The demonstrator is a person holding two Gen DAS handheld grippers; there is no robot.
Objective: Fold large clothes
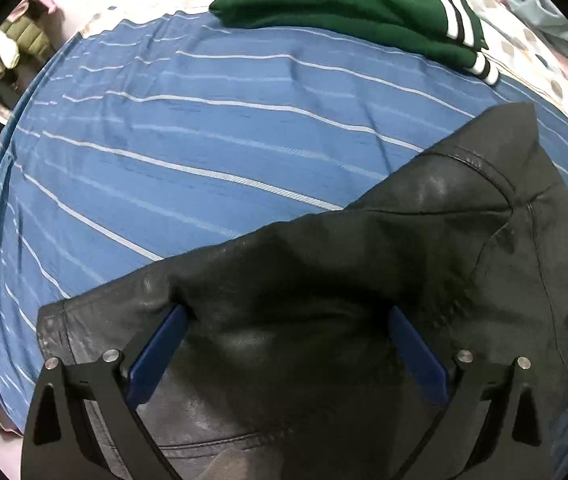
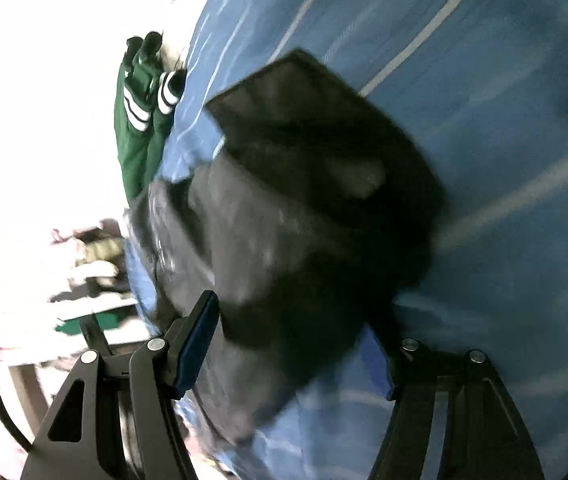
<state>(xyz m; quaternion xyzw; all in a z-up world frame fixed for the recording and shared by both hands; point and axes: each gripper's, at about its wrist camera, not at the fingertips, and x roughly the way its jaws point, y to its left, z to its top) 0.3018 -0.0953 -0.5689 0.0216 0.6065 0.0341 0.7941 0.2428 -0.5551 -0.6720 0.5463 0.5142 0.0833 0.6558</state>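
Note:
A black leather jacket [image 1: 363, 272] lies on a blue striped bedsheet [image 1: 164, 140]. My left gripper [image 1: 287, 316] is open, its blue-padded fingers [image 1: 160, 356] spread wide over the jacket's near part, and the leather bulges up between them. In the right wrist view the same jacket [image 2: 303, 220] looks blurred, with a flat folded part [image 2: 315, 120] lying further away. My right gripper [image 2: 295, 328] is open over the jacket, its left finger [image 2: 200, 340] against the leather. Its right finger is partly hidden behind the jacket.
A folded green garment with white and black stripes [image 1: 347, 4] lies at the far edge of the sheet, also in the right wrist view [image 2: 136, 120]. A patterned white cover [image 1: 543, 52] lies beyond it. Clutter stands off the bed's left side [image 1: 8, 52].

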